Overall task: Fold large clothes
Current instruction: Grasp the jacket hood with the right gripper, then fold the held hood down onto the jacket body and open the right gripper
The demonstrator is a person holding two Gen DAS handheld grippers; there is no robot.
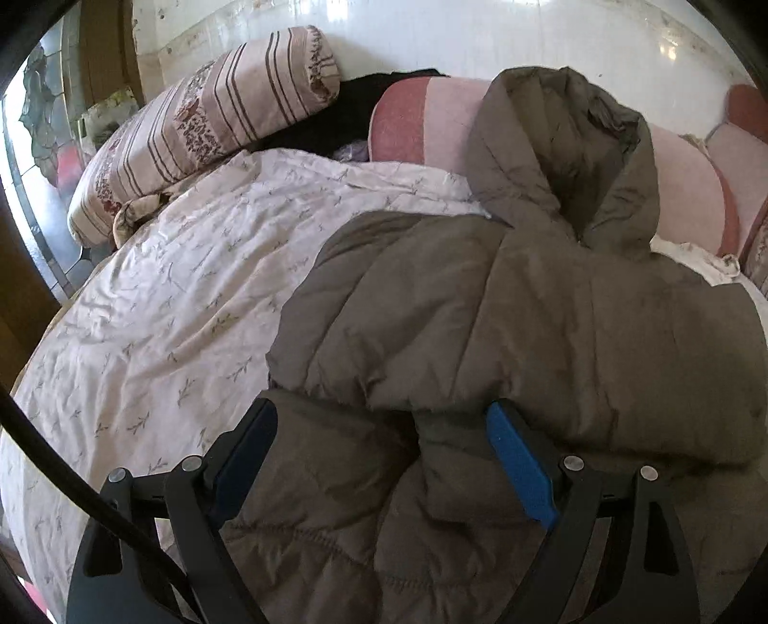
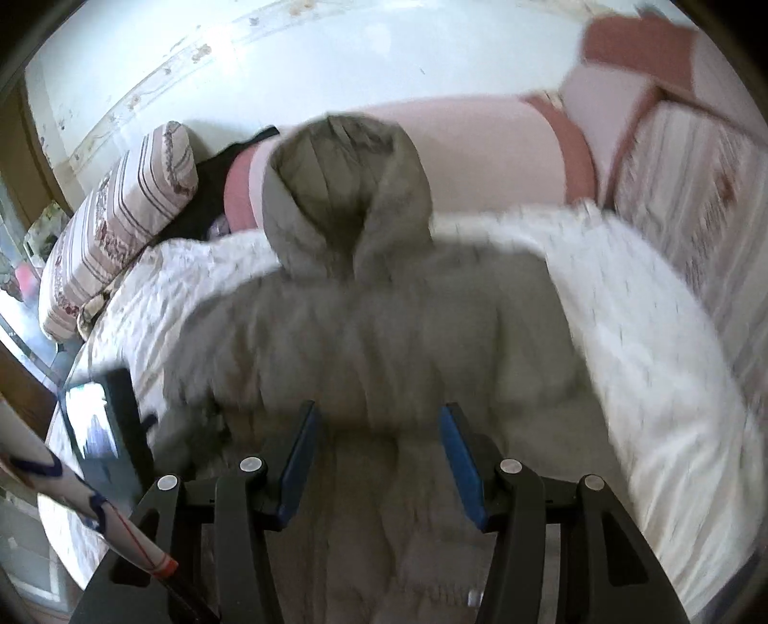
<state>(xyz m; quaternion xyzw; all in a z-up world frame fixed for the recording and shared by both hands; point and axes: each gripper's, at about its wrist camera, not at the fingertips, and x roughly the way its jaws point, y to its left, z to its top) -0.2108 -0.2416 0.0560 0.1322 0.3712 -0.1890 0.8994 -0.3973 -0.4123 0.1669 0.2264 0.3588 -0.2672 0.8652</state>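
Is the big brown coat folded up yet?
Partly. The coat has its sleeve folded across its front, but the hood lies unfolded above.

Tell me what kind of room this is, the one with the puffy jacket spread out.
Most likely a bedroom. The hooded jacket lies on a bed covered by a floral quilt, with a striped pillow and a pink bolster lined up against the white wall.
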